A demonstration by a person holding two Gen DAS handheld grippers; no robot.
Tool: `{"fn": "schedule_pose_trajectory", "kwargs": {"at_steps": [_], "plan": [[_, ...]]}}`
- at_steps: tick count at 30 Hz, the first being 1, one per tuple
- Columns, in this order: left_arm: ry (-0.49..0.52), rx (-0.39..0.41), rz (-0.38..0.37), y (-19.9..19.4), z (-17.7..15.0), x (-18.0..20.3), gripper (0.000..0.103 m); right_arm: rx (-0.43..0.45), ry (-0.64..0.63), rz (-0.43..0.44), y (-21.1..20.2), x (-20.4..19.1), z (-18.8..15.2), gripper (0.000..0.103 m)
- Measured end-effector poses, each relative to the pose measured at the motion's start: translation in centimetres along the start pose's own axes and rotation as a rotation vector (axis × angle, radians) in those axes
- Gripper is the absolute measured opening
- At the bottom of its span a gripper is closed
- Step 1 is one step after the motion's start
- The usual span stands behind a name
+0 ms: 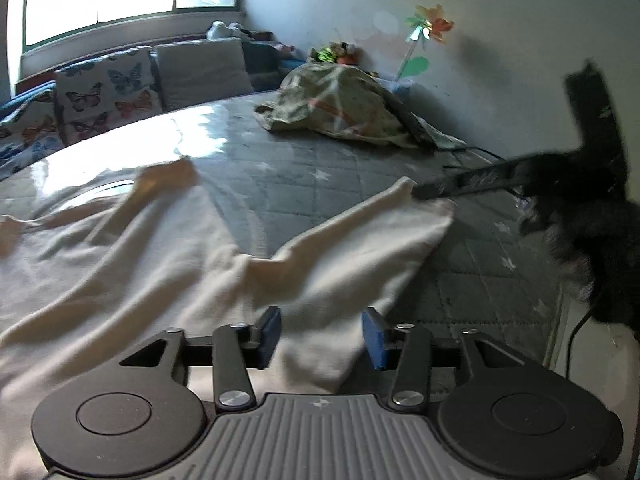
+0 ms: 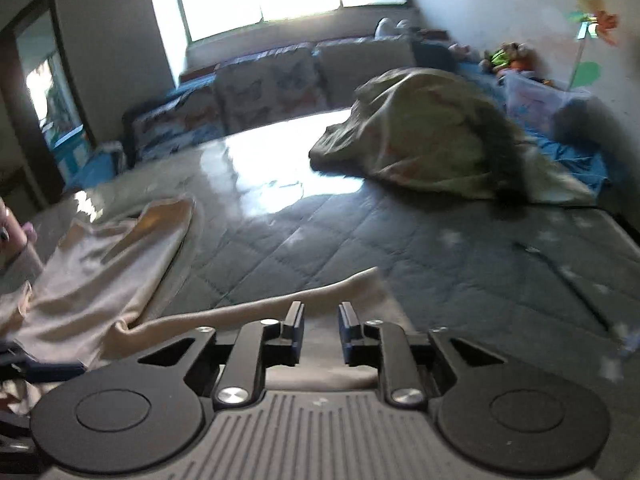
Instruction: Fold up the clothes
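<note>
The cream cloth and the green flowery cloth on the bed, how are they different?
The cream cloth is plain and pale; the green flowery cloth has a printed pattern. The cream cloth lies spread out fairly flat and close to the tongs, while the green flowery cloth sits bunched in a heap farther back, near the wall. Both rest on the grey quilted bed cover.

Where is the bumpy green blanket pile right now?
The green blanket pile sits at the far right of the grey quilted bed, near the wall, past the cream garment and below the paper pinwheel.
</note>
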State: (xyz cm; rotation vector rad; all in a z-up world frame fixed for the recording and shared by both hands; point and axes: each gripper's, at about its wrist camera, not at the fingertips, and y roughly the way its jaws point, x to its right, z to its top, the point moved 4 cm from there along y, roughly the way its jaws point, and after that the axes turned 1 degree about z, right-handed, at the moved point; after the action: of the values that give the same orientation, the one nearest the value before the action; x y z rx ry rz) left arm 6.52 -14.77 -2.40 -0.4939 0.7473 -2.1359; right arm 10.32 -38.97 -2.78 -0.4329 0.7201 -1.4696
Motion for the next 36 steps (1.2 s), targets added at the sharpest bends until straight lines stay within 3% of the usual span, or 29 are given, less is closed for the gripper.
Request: {"fn": "schedule_pose_trajectory", "kwargs": {"at_steps": [5,9,15,21,27,33,36], "plan": [[-0.044,0.038,0.112,-2.0,0.4,-3.6,0.071,-0.052,-0.053,-0.035,2.2,-1.2,0.1,0.027],[-0.089,0.052,0.238,-3.0,1.1,-7.7,0.071,-0.045,-0.101,-0.017,2.1,-2.3,1.5,0.027],[-0.145,0.06,0.413,-3.9,3.0,-14.7,0.07,-0.047,-0.158,0.106,3.0,-6.0,5.2,0.027],[-0.211,0.027,0.527,-2.4,4.4,-21.4,0.066,-0.068,-0.191,0.199,6.6,-10.2,8.3,0.027],[-0.285,-0.007,0.539,0.2,5.0,-26.4,0.065,-0.112,-0.219,0.232,11.8,-13.2,9.5,0.027],[-0.307,-0.026,0.509,2.8,5.2,-29.0,0.065,-0.142,-0.205,0.244,15.1,-13.6,9.7,0.027],[-0.307,-0.034,0.496,3.7,5.2,-29.5,0.055,-0.152,-0.204,0.257,16.3,-13.8,9.7,0.027]]}}
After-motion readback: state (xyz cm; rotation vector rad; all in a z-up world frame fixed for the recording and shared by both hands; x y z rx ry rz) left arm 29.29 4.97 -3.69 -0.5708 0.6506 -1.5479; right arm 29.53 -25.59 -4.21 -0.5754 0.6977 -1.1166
